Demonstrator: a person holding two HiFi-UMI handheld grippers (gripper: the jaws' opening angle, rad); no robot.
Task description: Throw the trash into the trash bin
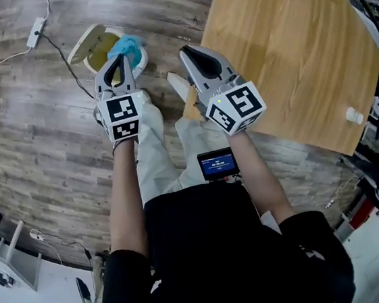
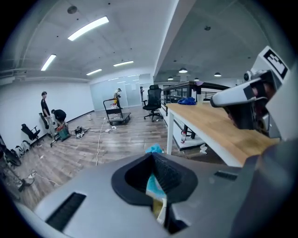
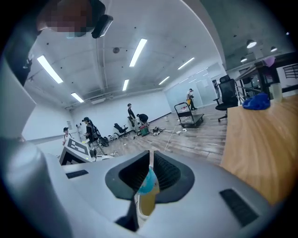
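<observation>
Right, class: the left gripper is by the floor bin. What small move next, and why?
Probably lower the left gripper toward the mouth of the trash bin before opening. Its jaws are together and blue trash shows just past the tips, over the bin; whether it is pinched or already inside, I cannot tell.

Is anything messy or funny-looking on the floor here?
A little. A white power strip and its cables trail loose across the wood floor beside the trash bin, easy to trip over. A white scrap lies on the floor under the table. Nothing looks spilled or broken.
</observation>
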